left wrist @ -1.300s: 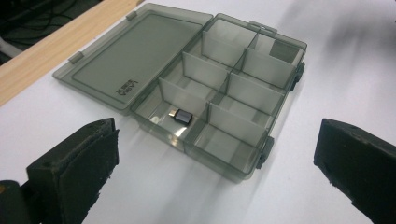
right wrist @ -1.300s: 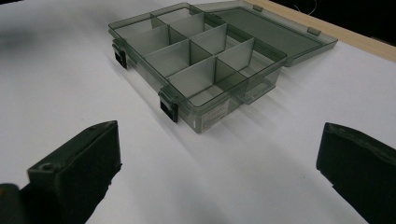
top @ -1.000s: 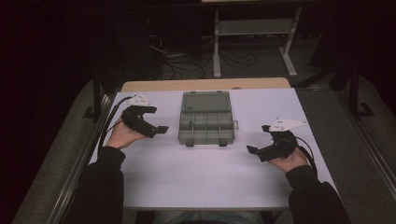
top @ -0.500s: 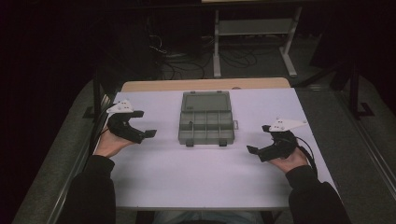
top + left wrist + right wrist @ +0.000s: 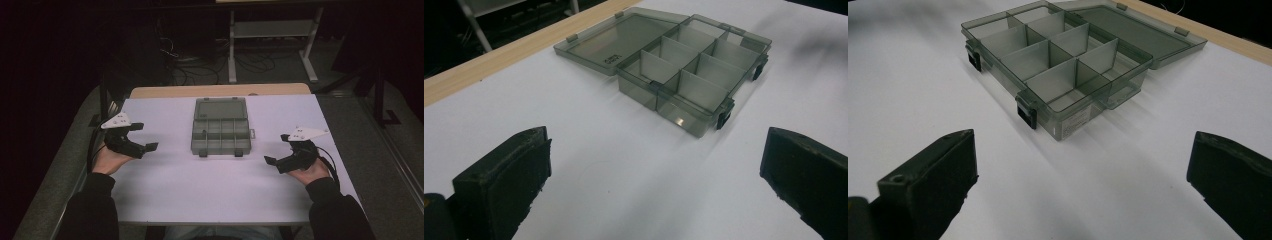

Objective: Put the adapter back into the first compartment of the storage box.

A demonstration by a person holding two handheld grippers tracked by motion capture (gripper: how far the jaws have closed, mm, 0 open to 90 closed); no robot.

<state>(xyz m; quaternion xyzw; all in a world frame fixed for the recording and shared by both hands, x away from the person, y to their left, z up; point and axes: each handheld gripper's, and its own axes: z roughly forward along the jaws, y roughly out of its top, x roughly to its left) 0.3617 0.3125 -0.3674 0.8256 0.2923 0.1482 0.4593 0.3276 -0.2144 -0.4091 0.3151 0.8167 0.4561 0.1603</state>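
The smoke-grey compartment box [image 5: 220,127] lay at the centre of the white-covered bench [image 5: 215,190], lid folded flat toward the far wooden edge [image 5: 220,90], with bare surface on both sides and in front of its 2 latches. The left gripper [image 5: 135,142] and right gripper [image 5: 281,155] sat well apart from the box on either flank, each with fingers [image 5: 504,185] spread wide and holding nothing. Beyond the bench, the dark room held a metal stand [image 5: 270,35] and floor cables [image 5: 195,70].

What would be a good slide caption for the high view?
Two open hand-held grippers, left and right, flank an open, empty organizer box.
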